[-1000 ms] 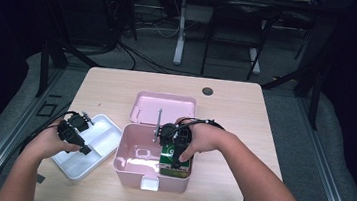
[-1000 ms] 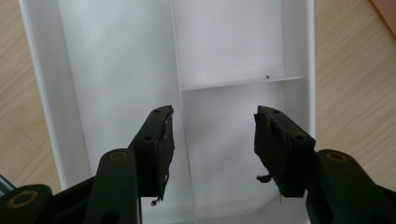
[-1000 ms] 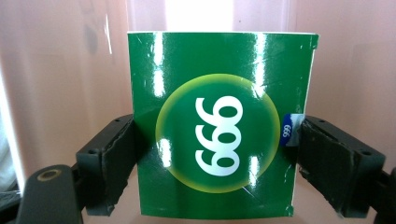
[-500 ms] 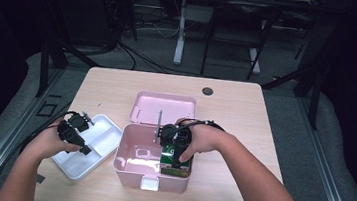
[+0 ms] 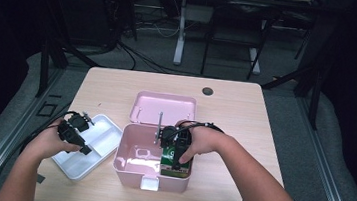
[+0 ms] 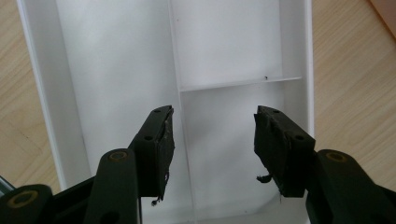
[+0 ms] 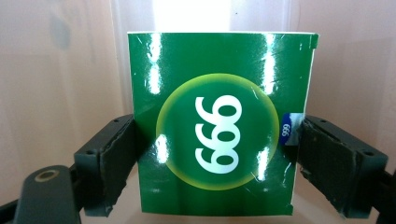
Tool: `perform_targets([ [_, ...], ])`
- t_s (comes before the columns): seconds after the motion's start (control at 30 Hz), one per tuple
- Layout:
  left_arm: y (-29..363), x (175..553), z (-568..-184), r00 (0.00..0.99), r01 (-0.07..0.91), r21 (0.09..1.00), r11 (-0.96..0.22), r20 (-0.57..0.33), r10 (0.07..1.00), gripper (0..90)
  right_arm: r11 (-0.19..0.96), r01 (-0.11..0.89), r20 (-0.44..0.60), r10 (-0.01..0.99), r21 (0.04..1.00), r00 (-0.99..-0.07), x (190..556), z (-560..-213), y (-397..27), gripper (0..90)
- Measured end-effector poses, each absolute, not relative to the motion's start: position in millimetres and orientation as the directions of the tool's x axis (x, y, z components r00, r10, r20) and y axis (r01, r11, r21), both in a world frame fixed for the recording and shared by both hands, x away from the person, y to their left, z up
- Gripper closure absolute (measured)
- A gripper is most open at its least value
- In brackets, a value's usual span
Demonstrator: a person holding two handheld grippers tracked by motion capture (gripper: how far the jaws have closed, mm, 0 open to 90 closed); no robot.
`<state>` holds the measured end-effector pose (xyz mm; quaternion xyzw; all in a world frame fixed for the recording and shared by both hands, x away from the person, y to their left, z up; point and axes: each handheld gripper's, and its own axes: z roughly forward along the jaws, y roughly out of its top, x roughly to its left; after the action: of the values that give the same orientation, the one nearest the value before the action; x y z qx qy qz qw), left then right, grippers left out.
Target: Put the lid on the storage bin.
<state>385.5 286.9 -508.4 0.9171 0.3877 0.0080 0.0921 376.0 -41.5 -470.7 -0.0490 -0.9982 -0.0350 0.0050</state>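
A green carton (image 7: pixel 219 126) with a white "999" on a yellow-green disc stands inside the open pink box (image 5: pixel 122 151). My right gripper (image 7: pixel 217 140) is shut on the carton, one black jaw pressed against each side. In the high view the right gripper (image 5: pixel 175 166) reaches down into the box's right half, where the green carton (image 5: pixel 169 161) shows under the hand. My left gripper (image 6: pixel 212 135) hangs open with nothing between its fingers, just above a white divided tray (image 6: pixel 116 56). From above, the left gripper (image 5: pixel 82 146) sits over the tray (image 5: pixel 105 132), left of the pink box.
The pink box's lid (image 5: pixel 165 108) lies open behind it, with a thin metal rod (image 5: pixel 159 126) standing at the hinge. Pink walls (image 7: pixel 56 70) close in around the carton. A dark round grommet (image 5: pixel 207 91) sits near the table's far edge.
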Motion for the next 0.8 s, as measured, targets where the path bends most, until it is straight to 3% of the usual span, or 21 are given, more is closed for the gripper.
perform_targets([
  [0.8,287.6,384.9,-506.9,0.700,0.708,0.182,-0.683,-0.054,0.712,47.5,0.988,0.122,0.002,0.122,0.099,-0.992,370.4,-441.4,-47.9,18.3],
])
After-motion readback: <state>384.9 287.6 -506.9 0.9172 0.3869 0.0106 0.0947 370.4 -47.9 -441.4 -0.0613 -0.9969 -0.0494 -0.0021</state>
